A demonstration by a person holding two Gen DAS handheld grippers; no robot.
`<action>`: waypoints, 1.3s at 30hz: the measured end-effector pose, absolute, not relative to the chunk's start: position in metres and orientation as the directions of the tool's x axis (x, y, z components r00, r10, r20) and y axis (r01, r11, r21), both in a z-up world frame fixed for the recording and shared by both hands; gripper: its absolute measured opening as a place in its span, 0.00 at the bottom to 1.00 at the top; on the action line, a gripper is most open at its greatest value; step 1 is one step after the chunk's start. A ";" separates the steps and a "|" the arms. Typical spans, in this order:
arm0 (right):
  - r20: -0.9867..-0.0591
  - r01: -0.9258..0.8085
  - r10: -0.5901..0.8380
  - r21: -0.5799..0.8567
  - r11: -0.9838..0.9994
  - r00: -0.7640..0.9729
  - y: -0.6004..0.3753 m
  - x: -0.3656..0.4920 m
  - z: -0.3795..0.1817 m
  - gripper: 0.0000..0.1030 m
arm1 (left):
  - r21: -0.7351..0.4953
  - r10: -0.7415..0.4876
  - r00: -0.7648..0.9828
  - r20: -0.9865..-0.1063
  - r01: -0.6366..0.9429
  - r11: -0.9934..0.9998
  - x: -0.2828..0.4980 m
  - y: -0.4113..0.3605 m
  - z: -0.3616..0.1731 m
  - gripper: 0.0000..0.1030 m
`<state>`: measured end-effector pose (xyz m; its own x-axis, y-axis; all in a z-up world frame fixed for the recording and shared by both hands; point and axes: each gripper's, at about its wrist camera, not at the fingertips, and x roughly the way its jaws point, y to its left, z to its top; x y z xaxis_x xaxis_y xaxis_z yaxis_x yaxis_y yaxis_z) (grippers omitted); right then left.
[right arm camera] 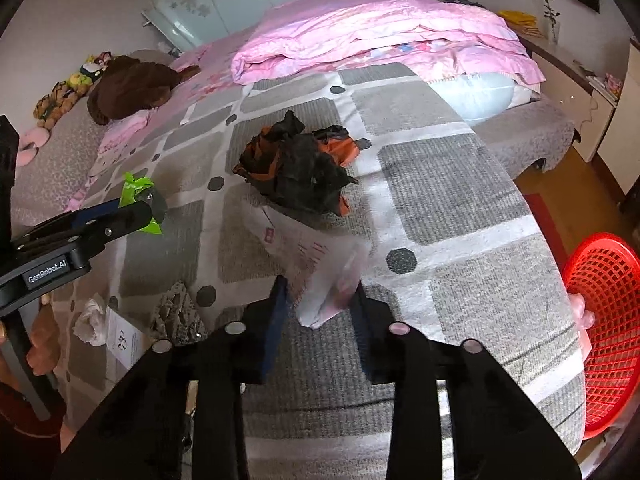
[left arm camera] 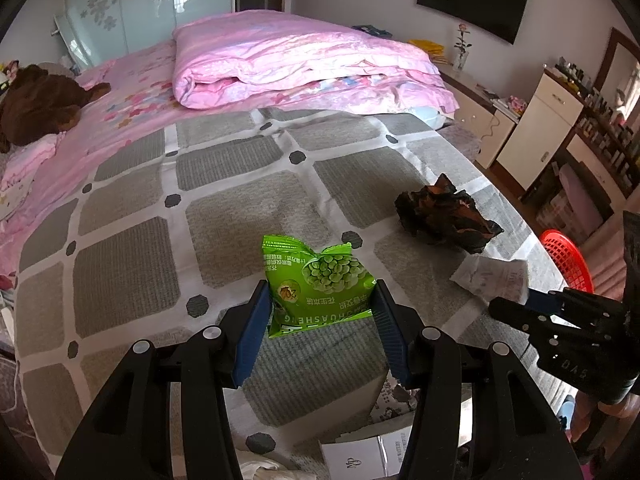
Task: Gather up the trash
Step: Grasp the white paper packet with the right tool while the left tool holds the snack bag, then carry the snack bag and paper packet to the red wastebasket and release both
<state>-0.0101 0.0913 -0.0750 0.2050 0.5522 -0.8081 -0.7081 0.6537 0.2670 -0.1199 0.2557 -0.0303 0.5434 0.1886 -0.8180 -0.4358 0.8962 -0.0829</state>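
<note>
**Two grippers at trash on a bed**

The left gripper [left arm camera: 322,300] pinches a green snack bag [left arm camera: 320,284] between its blue fingers [left arm camera: 256,332], near the bed's [left arm camera: 224,184] front edge. The right gripper [right arm camera: 320,304] has its jaws on either side of a white paper [right arm camera: 316,264]; whether they press it cannot be told. A crumpled black-and-orange wrapper [right arm camera: 298,168] lies touching the paper's far end. A red basket [right arm camera: 600,320] sits just beyond the bed's right edge.
</note>
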 end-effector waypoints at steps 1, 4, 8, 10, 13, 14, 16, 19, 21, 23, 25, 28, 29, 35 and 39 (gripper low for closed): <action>-0.806 -0.707 0.554 0.268 0.655 0.207 0.089 -0.010 -0.074 0.28 | -0.082 0.189 0.544 -0.817 -0.434 0.897 -0.120 0.255 -0.030 0.48; -0.799 -0.703 0.560 0.270 0.658 0.218 0.083 -0.012 -0.070 0.27 | -0.078 0.191 0.548 -0.814 -0.429 0.900 -0.120 0.250 -0.027 0.48; -0.789 -0.698 0.567 0.269 0.664 0.235 0.073 -0.016 -0.064 0.26 | -0.071 0.194 0.554 -0.810 -0.420 0.905 -0.120 0.243 -0.022 0.48; -0.784 -0.694 0.570 0.268 0.669 0.247 0.066 -0.018 -0.060 0.26 | -0.069 0.194 0.559 -0.806 -0.415 0.907 -0.121 0.239 -0.020 0.48; -0.776 -0.685 0.574 0.270 0.677 0.262 0.056 -0.019 -0.056 0.26 | -0.064 0.194 0.565 -0.802 -0.404 0.912 -0.120 0.233 -0.015 0.48; -0.772 -0.678 0.576 0.273 0.682 0.268 0.050 -0.020 -0.054 0.26 | -0.063 0.193 0.567 -0.801 -0.401 0.914 -0.120 0.231 -0.014 0.48; -0.767 -0.666 0.577 0.277 0.692 0.280 0.043 -0.018 -0.051 0.26 | -0.059 0.192 0.572 -0.797 -0.390 0.919 -0.119 0.225 -0.011 0.48; -0.762 -0.641 0.572 0.281 0.714 0.304 0.027 -0.016 -0.048 0.26 | -0.057 0.185 0.582 -0.792 -0.372 0.927 -0.116 0.216 -0.007 0.48; -0.760 -0.625 0.566 0.280 0.729 0.320 0.018 -0.013 -0.047 0.26 | -0.057 0.176 0.588 -0.790 -0.356 0.933 -0.111 0.210 -0.005 0.48; -0.757 -0.607 0.560 0.280 0.744 0.337 0.009 -0.009 -0.045 0.26 | -0.057 0.167 0.591 -0.789 -0.341 0.938 -0.107 0.204 -0.005 0.48; -0.751 -0.587 0.554 0.279 0.760 0.359 -0.002 -0.005 -0.042 0.26 | -0.055 0.160 0.595 -0.788 -0.327 0.943 -0.103 0.197 -0.003 0.48; -0.744 -0.557 0.540 0.274 0.784 0.393 -0.019 0.001 -0.038 0.26 | -0.050 0.148 0.602 -0.784 -0.300 0.953 -0.095 0.186 0.000 0.48; -0.744 -0.550 0.534 0.270 0.790 0.402 -0.023 0.002 -0.038 0.26 | -0.049 0.144 0.605 -0.783 -0.292 0.955 -0.093 0.183 0.002 0.48; -0.732 -0.497 0.502 0.255 0.829 0.461 -0.051 0.011 -0.030 0.26 | -0.071 0.098 0.632 -0.769 -0.236 0.969 -0.079 0.160 0.010 0.48; -0.723 -0.463 0.489 0.261 0.847 0.488 -0.069 0.015 -0.025 0.26 | -0.102 0.046 0.651 -0.757 -0.188 0.977 -0.070 0.143 0.016 0.48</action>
<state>0.0147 -0.0695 -0.0254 0.4879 0.4890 -0.7231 -0.4629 0.8473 0.2606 -0.0704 0.1431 0.0165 0.6515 0.0458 -0.7573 -0.1877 0.9769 -0.1025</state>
